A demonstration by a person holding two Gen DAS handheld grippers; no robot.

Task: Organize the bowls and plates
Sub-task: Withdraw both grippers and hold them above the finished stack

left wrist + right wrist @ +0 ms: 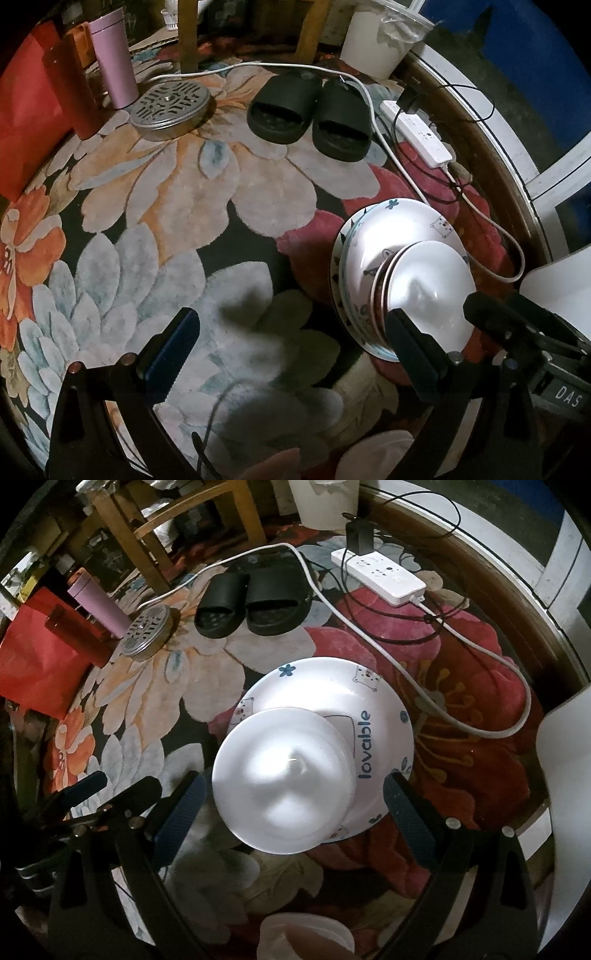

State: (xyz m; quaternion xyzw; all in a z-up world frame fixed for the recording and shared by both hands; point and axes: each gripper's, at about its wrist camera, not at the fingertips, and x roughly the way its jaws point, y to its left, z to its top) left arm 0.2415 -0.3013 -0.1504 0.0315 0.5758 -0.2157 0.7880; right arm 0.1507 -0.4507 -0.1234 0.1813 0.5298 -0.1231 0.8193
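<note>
Right tongs (291,805): fingers apart, straddling a plain bowl (284,779) without contact. Left tongs (291,343): fingers apart, holding nothing. The bowl sits on a plate (343,690) printed "lovable", on the rug (166,206) near its right edge. The neighbouring tool reads "DAS" (569,397).

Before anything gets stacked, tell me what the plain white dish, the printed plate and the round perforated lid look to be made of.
Plain white dish: likely glazed ceramic, smooth with a soft glare.
Printed plate: glazed ceramic or melamine, glossy white with blue print; cannot tell which.
Round perforated lid: metal, probably steel or tin, dull silver with punched slots.
</note>
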